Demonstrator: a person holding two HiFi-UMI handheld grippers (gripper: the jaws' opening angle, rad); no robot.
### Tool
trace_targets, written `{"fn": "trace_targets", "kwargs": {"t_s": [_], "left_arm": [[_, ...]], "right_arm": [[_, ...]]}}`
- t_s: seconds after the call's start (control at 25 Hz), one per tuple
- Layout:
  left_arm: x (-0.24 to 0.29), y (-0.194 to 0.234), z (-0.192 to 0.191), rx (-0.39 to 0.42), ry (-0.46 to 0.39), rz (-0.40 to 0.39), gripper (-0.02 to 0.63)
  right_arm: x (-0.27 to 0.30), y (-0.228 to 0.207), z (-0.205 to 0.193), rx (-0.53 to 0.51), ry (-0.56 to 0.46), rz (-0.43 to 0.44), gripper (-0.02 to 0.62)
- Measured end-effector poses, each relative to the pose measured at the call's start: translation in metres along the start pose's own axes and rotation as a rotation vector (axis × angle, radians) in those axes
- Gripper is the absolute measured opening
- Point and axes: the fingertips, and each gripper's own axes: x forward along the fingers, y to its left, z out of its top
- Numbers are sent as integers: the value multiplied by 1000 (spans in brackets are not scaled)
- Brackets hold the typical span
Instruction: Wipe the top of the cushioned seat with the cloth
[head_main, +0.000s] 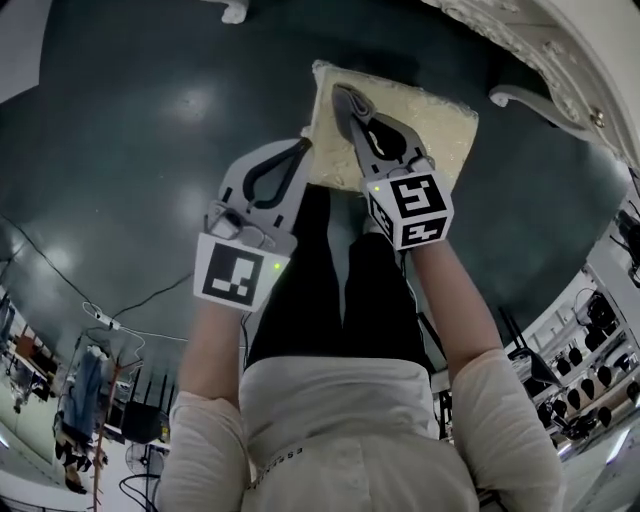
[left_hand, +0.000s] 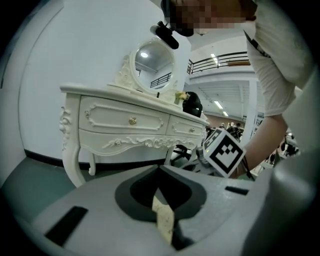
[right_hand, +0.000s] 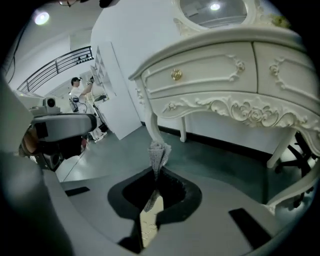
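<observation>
The right gripper (right_hand: 156, 175) pinches a bunched fold of the cloth (right_hand: 159, 151), likely soft and floppy, just past its tips; the left gripper (left_hand: 160, 172) is closed and empty.

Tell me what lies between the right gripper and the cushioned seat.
The grey cloth, pinched in the right gripper: the right gripper view shows it past the tips, the head view over the cushioned seat.

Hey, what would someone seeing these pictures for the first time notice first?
Probably the cream cushioned seat, bright against the dark floor, with the left tool at its near edge. The right tool pinches a small grey cloth that sticks out past its tips over the seat. Beyond stands an ornate white dressing table with an oval mirror.
</observation>
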Motion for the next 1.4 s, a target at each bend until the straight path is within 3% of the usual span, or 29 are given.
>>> {"fn": "trace_targets", "kwargs": {"t_s": [0.32, 0.64, 0.88, 1.24, 1.4], "left_arm": [[9, 26, -38, -35, 6, 9, 2], [7, 30, -47, -25, -7, 8, 2], [17, 15, -51, -27, 2, -13, 2], [36, -12, -32, -20, -31, 21, 2], [43, -35, -27, -22, -34, -7, 2]], "right_arm": [[59, -3, -43, 62, 104, -4, 28], [85, -19, -63, 36, 187, -66, 28], [82, -34, -69, 42, 195, -57, 28], [52, -73, -83, 33, 249, -110, 28], [33, -94, -93, 44, 260, -147, 28]]}}
